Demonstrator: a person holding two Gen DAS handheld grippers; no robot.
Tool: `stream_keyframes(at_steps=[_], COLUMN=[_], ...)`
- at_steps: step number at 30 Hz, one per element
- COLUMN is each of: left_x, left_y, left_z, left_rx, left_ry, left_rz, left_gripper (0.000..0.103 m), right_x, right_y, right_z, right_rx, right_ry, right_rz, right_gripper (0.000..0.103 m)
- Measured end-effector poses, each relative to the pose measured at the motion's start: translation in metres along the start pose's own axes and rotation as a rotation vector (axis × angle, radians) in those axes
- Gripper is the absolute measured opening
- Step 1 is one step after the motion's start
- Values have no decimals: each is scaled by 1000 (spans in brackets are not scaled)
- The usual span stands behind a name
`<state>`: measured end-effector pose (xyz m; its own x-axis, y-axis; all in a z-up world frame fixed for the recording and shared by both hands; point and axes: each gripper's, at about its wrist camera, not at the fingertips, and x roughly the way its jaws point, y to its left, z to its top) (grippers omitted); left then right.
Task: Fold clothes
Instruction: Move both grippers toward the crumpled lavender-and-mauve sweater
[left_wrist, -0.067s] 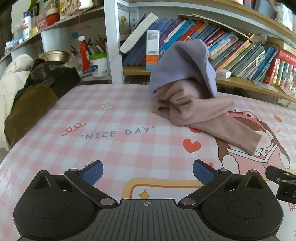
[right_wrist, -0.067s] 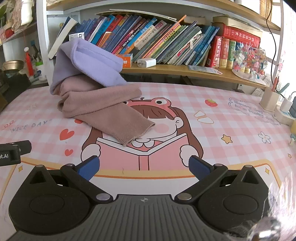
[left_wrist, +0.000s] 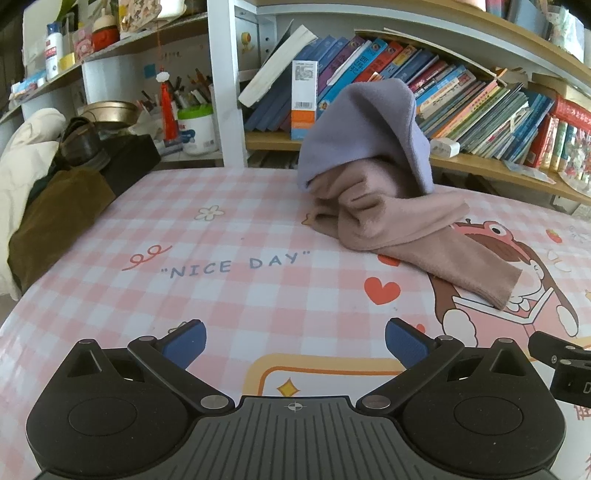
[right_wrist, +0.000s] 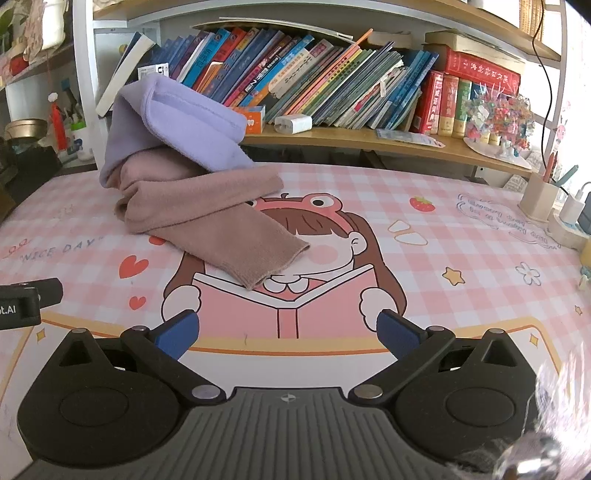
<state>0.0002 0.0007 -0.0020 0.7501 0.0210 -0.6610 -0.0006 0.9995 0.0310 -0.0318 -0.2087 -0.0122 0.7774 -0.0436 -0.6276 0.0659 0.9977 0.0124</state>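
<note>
Looking at both wrist views, I've got the clothes heaped at the far side of the table (left_wrist: 258, 295), up against the bookshelf (right_wrist: 369, 140). Two pcs: a lilac garment (left_wrist: 365, 125) draped over the top, and a mauve-brown garment (left_wrist: 399, 221) bunched under it w/ one long strip running out toward me.

Left gripper (left_wrist: 293, 341): jaws spread wide, nothing btwn them, just checked tablecloth below. Right gripper (right_wrist: 286, 334): same, jaws wide apart, empty, hovering over the printed girl w/ the book.

Key relation, as I read it: the heap sits ahead and to the right of the left gripper, ahead and to the left of the right one, so it's roughly btwn the two, further back. The strip's long axis runs diagonally from the heap at back-left to its free end (right_wrist: 275, 271) at front-right. That free end lies ahead of the right gripper, slightly left of its centre line, and looks nearer to it than to the left gripper. Neither gripper is touching cloth; both are well apart from the heap.

My guess is the right goes for the strip end first and the left for the bunched part, pulling it flat before any fold. The lilac piece prob. needs lifting off first; can't tell how the two are tangled underneath.
</note>
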Motion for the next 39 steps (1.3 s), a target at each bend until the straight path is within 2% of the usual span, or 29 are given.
stream_keyframes(at_steps=[39], left_x=[13], left_y=[5], left_z=[-3], left_rx=[-1], left_ry=[32], left_rz=[-2], left_gripper=[103], right_x=[6], right_y=[5], right_z=[1], right_rx=[-14], right_ry=[2], right_rz=[-2], right_gripper=[103])
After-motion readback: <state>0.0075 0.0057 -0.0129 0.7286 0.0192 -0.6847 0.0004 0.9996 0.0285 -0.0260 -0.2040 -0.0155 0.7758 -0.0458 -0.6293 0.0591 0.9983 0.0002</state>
